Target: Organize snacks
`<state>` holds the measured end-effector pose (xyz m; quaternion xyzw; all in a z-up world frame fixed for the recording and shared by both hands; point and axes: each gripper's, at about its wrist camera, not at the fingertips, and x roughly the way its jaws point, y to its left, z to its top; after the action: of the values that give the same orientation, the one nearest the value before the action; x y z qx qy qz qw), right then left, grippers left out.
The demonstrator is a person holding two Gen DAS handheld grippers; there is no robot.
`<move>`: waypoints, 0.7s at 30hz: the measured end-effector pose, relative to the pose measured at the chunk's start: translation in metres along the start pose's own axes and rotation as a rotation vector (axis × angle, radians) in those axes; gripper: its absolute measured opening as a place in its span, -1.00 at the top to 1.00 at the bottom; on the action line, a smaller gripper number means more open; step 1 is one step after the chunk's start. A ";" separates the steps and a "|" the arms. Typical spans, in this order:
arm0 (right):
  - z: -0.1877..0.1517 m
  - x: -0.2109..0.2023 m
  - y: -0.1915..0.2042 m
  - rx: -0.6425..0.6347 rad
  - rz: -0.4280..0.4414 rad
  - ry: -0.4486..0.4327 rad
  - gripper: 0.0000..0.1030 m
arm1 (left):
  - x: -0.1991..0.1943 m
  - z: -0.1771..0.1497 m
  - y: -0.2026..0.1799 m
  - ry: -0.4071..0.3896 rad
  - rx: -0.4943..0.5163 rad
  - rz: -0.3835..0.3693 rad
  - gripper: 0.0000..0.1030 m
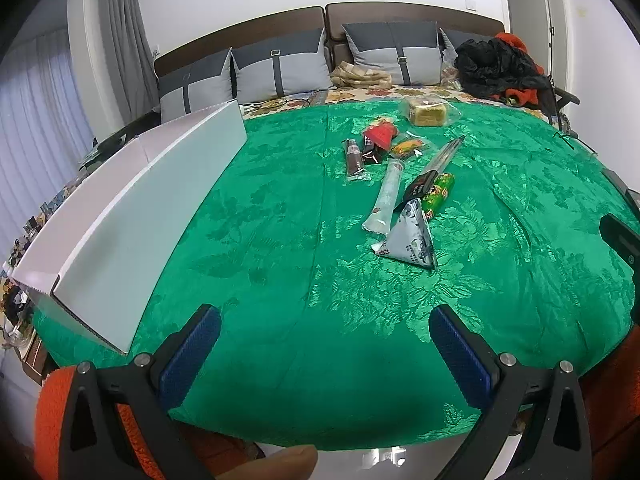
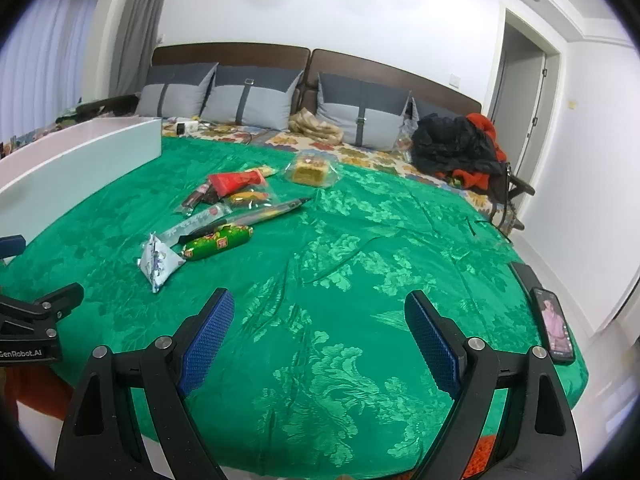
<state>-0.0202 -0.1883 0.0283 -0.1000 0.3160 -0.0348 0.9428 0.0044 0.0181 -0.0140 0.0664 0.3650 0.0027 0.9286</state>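
On the left tool (image 2: pixel 24 320), white lettering reads "GenRobot.AI".

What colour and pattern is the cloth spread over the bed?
Green cloth with a shiny woven floral pattern; clearest in the right wrist view.

Left gripper (image 1: pixel 324 320) wide open, holding nothing, tipped down, right gripper (image 2: pixel 319 304) wide open too, empty, tipped down

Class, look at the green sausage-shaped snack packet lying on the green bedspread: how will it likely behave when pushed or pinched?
The green sausage-shaped packet looks round and tube-like, so a sideways push would probably roll it across the green bedspread. Its wrapper appears glossy, so it may slip when pinched. It looks plump and evenly filled, so it likely keeps its shape rather than flopping.
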 end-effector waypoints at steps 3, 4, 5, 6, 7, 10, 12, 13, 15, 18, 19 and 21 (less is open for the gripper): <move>0.000 0.000 0.000 0.000 0.000 0.002 -0.74 | 0.001 0.000 0.000 0.003 0.002 0.000 -1.00; 0.000 0.000 0.001 0.001 0.001 0.002 -0.74 | 0.002 0.000 -0.001 0.004 0.002 0.000 -1.00; 0.000 0.000 0.001 0.000 0.001 0.002 -0.74 | 0.002 0.000 -0.001 0.005 0.003 0.001 -1.00; 0.000 0.000 0.001 0.000 0.000 0.002 -0.74 | 0.003 -0.001 -0.001 0.006 0.003 0.001 -1.00; 0.000 0.000 0.001 0.001 0.001 0.003 -0.74 | 0.003 -0.001 -0.001 0.008 0.003 0.001 -1.00; 0.000 0.001 0.001 0.001 0.001 0.004 -0.74 | 0.005 -0.001 -0.001 0.012 0.002 0.003 -1.00; 0.000 0.002 0.001 0.001 0.003 0.007 -0.74 | 0.006 -0.002 -0.001 0.016 0.001 0.002 -1.00; 0.000 0.002 0.001 0.002 0.005 0.008 -0.74 | 0.007 -0.002 -0.001 0.017 0.001 0.002 -1.00; 0.000 0.004 0.002 0.003 0.007 0.011 -0.74 | 0.007 -0.003 -0.001 0.019 0.001 0.003 -1.00; 0.000 0.005 0.002 0.004 0.010 0.013 -0.74 | 0.009 -0.003 -0.001 0.022 -0.001 0.003 -1.00; -0.001 0.006 0.002 0.004 0.010 0.015 -0.74 | 0.009 -0.003 -0.001 0.023 -0.002 0.003 -1.00; -0.001 0.007 0.002 0.005 0.013 0.018 -0.74 | 0.010 -0.004 0.000 0.025 -0.004 0.002 -1.00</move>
<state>-0.0150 -0.1876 0.0234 -0.0953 0.3249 -0.0305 0.9404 0.0094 0.0188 -0.0235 0.0649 0.3766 0.0053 0.9241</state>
